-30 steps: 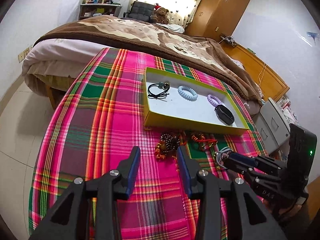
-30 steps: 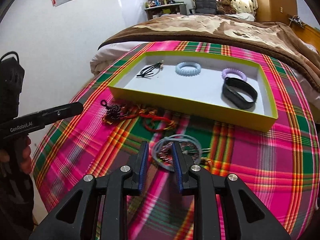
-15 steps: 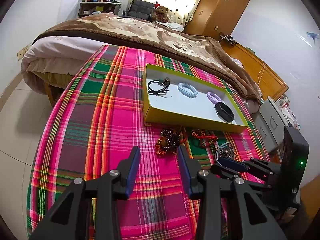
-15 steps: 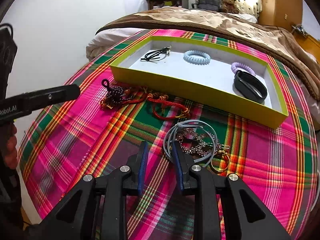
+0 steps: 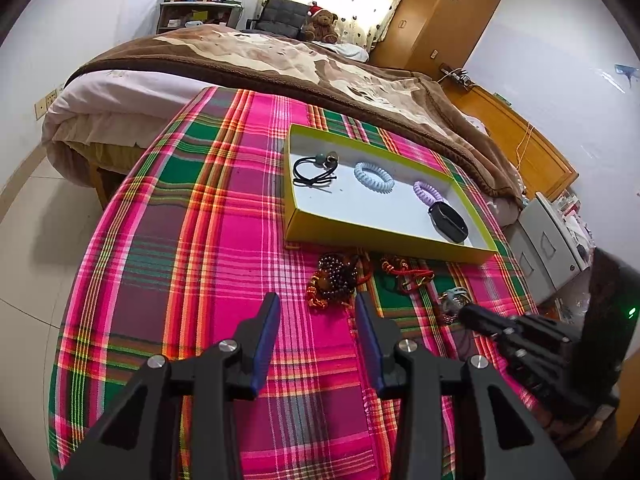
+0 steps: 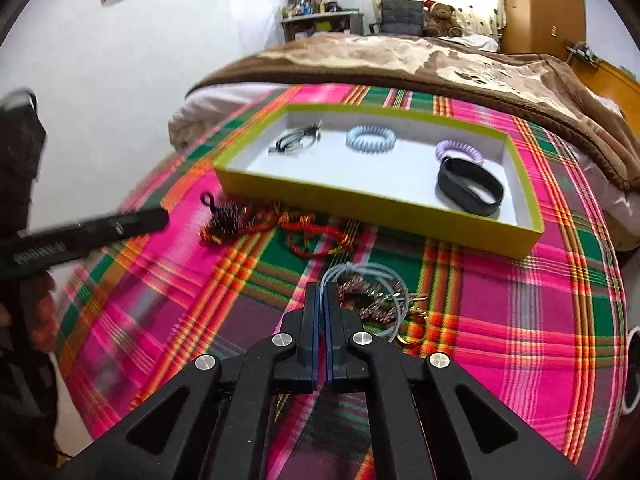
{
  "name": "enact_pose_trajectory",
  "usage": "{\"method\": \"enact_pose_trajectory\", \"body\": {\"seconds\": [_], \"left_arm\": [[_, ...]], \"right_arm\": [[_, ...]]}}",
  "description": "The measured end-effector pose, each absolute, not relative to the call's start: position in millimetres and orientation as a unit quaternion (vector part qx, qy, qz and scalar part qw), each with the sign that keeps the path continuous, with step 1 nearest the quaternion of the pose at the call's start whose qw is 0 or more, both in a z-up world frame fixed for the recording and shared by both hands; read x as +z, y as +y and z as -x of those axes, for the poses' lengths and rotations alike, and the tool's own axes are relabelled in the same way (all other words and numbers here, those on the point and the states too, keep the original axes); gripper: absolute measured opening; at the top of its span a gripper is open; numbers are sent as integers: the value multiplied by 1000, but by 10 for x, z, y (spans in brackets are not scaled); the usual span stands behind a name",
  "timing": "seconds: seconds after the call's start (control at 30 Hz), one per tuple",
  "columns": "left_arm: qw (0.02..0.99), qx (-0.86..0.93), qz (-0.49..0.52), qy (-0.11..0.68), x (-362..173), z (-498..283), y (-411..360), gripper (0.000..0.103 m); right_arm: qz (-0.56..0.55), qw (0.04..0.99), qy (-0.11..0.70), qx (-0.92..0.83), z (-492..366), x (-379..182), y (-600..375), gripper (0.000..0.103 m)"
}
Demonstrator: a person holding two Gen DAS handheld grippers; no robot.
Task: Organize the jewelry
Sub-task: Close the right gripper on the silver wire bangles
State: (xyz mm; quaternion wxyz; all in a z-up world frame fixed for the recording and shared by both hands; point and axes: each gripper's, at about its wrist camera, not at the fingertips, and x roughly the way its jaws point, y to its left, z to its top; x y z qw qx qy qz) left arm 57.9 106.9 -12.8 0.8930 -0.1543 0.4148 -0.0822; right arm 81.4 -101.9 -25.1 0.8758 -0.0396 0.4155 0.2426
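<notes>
A yellow-green tray [image 6: 376, 202] [image 5: 384, 234] on the plaid cloth holds a black hair tie [image 5: 314, 174], a pale blue coil band [image 6: 370, 139], a purple coil band [image 6: 458, 150] and a black wristband [image 6: 470, 186]. In front of it lie a dark bead bracelet [image 5: 334, 276], a red cord bracelet [image 6: 316, 236] and a grey elastic band [image 6: 372, 280] on a sparkly chain. My right gripper [image 6: 321, 292] is shut on the grey elastic band's near edge. My left gripper [image 5: 316, 312] is open and empty, just short of the bead bracelet.
A bed with a brown blanket [image 5: 280, 56] lies behind the table. Wooden furniture [image 5: 516, 136] and a grey drawer unit [image 5: 548, 240] stand to the right. The left gripper's finger [image 6: 92, 232] shows at the left of the right wrist view.
My right gripper has closed its jaws on the grey elastic band. The left gripper stays open with little movement.
</notes>
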Motion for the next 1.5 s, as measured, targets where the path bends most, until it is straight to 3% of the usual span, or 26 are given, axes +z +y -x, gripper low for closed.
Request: {"method": "enact_pose_trajectory", "body": {"seconds": [0.67,0.83,1.5], "left_arm": [[887,-88,153,426,-175,-658,952,41],[887,-99,142,428,-189,-741,856,47],[886,-65,57,455,-362,-1077,604,48]], "right_arm": [[-101,896,354,248,-829,262,-1780,2],[-113,900,347,239,-799,275,-1950,2],[-114,900,344,241,-779,269,-2056,2]]}}
